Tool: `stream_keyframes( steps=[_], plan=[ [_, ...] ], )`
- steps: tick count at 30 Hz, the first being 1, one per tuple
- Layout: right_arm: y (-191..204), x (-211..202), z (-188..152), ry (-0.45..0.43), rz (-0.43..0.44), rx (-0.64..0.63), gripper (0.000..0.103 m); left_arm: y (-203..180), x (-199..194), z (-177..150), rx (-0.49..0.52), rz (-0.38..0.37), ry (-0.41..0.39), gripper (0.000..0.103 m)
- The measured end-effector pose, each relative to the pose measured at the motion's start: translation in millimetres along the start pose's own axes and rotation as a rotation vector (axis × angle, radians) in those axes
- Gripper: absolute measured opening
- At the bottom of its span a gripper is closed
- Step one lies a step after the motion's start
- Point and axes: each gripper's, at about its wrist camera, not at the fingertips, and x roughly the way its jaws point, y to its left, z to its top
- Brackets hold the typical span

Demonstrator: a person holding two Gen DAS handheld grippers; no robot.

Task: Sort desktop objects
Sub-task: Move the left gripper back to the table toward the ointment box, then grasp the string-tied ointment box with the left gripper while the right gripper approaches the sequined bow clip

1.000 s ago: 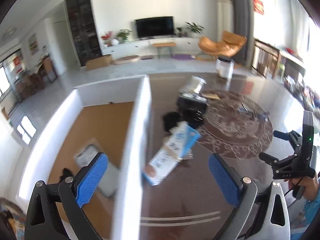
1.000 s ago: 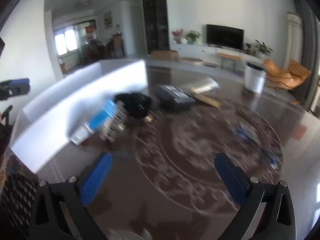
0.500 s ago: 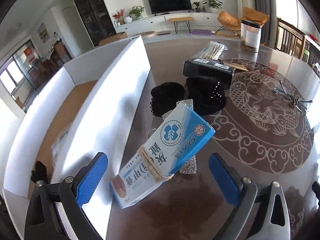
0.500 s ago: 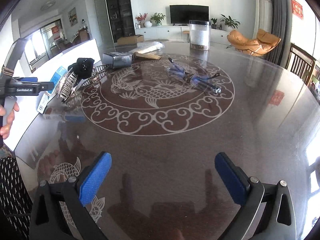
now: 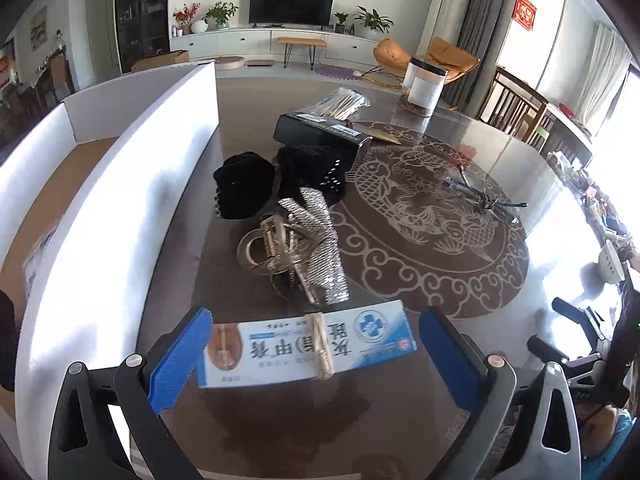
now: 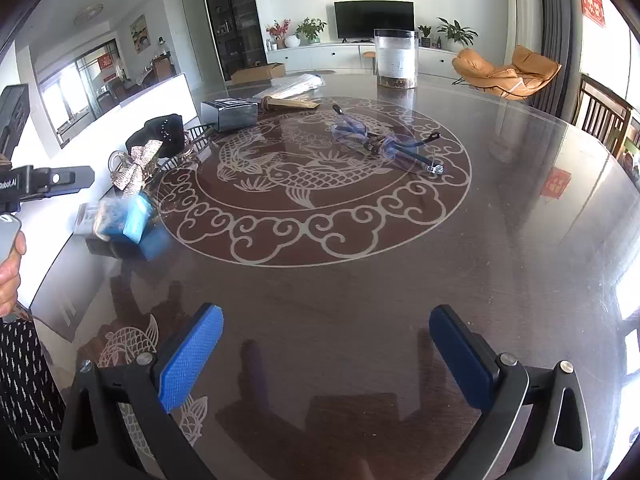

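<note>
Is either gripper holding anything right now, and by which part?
Nothing is held. The left gripper is open around the blue-and-white box, gaps showing; the right gripper is open over bare table.

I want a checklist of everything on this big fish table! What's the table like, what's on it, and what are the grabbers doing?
Surface: dark glossy table with a fish pattern; bare in front of the right hand-held gripper.
Job's things: blue-and-white box, banded, lying crosswise between the left fingers; white sorting bin beside it.
Clutter: silver bow clip, black hair pieces, black box, blue glasses, clear jar.
Grippers: left hand-held gripper open around the box, pads not seen touching it; right hand-held gripper open, empty.
Cables: nothing seen.
Surroundings: living room with TV and orange chair.
</note>
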Motion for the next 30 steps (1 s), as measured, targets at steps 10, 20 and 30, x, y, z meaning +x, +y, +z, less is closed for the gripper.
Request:
stream_keyframes(
  steps=[10,20,30],
  plan=[
    [0,5,2,0.02,-0.011,0.005,0.103,0,-10,-39,-0.333,0.12,0.102,0.103],
    [0,6,2,0.026,-0.007,0.005,0.103,-13,8,-49,-0.654,0.3,0.092,0.103],
    [1,5,1,0.019,0.016,0.005,0.103,-6,42,-19,-0.829,0.442,0.157,0.103]
  ],
)
